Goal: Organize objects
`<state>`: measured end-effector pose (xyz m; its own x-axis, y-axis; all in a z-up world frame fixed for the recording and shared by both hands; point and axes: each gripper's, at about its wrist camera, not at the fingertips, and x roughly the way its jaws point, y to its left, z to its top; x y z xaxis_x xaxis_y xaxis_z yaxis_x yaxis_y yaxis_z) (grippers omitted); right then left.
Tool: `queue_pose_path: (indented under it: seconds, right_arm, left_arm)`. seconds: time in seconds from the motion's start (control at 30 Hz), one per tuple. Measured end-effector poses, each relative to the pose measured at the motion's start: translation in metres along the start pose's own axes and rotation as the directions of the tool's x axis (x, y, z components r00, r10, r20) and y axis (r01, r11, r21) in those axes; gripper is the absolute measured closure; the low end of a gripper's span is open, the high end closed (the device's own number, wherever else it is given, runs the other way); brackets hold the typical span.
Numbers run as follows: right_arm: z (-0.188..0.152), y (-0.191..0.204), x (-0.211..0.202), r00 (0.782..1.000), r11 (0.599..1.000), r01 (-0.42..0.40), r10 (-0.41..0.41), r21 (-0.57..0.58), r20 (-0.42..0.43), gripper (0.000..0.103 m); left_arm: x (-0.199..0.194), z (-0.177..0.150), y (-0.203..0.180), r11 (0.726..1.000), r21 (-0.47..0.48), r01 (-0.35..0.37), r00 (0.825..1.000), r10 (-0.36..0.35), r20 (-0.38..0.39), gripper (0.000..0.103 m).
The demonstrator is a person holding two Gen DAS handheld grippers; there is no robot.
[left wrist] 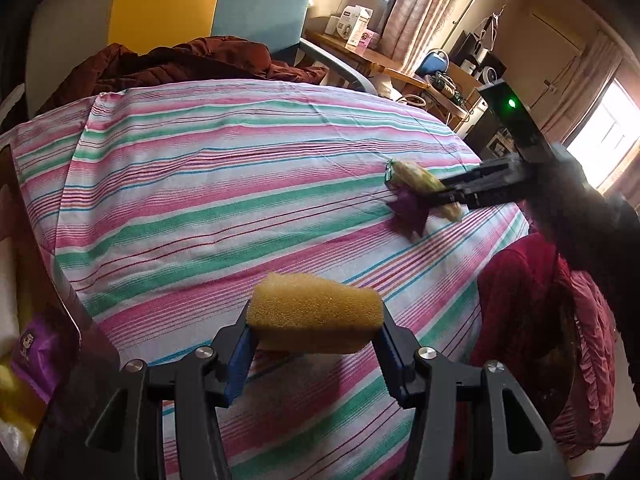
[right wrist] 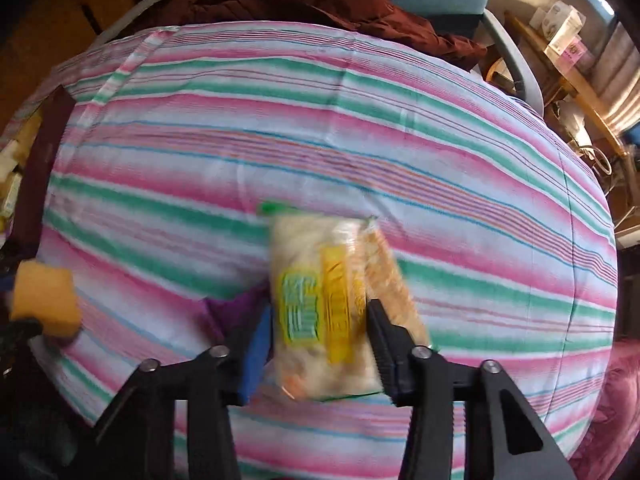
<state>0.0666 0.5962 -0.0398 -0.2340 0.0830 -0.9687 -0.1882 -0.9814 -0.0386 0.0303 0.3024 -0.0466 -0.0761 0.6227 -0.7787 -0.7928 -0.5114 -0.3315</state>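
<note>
My left gripper is shut on a yellow sponge, held just above the striped sheet; the right wrist view shows that sponge at its far left. My right gripper grips a pale snack packet with green and yellow print, one pad against each side. The left wrist view shows that gripper at the right, low over the bed with the packet in it. A purple packet lies on the sheet directly under it, partly hidden.
A dark maroon quilt is bunched at the far end of the bed. A red ruffled cloth hangs at the right edge. A brown box with a purple pack stands at the left. A cluttered desk stands beyond.
</note>
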Motion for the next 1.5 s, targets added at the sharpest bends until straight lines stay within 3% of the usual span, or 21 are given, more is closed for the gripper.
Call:
queue_pose_path:
  seconds: [0.1,0.27,0.47,0.6,0.63,0.67,0.73,0.8,0.93,1.5]
  right_arm:
    - [-0.020,0.021,-0.006,1.000,1.000,0.007,-0.007,0.000,-0.003,0.059]
    - [-0.042,0.055,-0.018,0.998,0.998,-0.066,0.066,0.021,0.017,0.060]
    - [-0.040,0.101,-0.023,0.987,0.988,-0.157,0.157,0.003,0.046,0.060]
    - [-0.032,0.113,-0.010,0.988,0.989,-0.149,0.147,0.022,0.054,0.059]
    - [-0.030,0.115,-0.006,0.989,0.990,-0.141,0.139,0.025,0.056,0.054]
    - [-0.027,0.117,-0.002,0.989,0.991,-0.131,0.129,0.029,0.065,0.042]
    - [-0.024,0.116,0.005,0.984,0.985,-0.164,0.159,0.057,0.080,0.025]
    - [-0.027,0.114,0.014,0.981,0.979,-0.183,0.176,0.088,0.081,0.017]
    - [-0.025,0.106,0.028,0.996,0.986,-0.089,0.086,0.142,0.025,0.017]
    - [-0.022,0.107,0.038,0.998,0.988,-0.056,0.057,0.142,-0.001,0.005]
  left_arm:
    - [-0.005,-0.003,-0.004,1.000,0.013,0.004,1.000,-0.004,0.005,0.048]
    - [-0.019,-0.009,-0.009,1.000,0.026,-0.004,1.000,0.004,0.022,0.048]
    - [-0.033,-0.021,-0.008,0.999,0.029,-0.040,0.999,0.039,0.025,0.048]
    - [-0.036,-0.031,-0.002,0.997,0.016,-0.079,0.997,0.079,0.010,0.048]
    - [-0.036,-0.032,0.000,0.996,0.009,-0.088,0.996,0.088,0.009,0.048]
    - [-0.036,-0.034,0.002,0.996,0.003,-0.094,0.995,0.094,0.009,0.048]
    - [-0.035,-0.037,0.005,0.994,-0.007,-0.108,0.994,0.108,0.009,0.048]
    - [-0.032,-0.038,0.006,0.993,-0.010,-0.119,0.993,0.119,0.005,0.047]
    - [-0.025,-0.033,0.001,0.991,0.026,-0.135,0.991,0.134,0.030,0.047]
    - [-0.010,-0.034,0.004,0.985,0.068,-0.158,0.987,0.155,0.042,0.048]
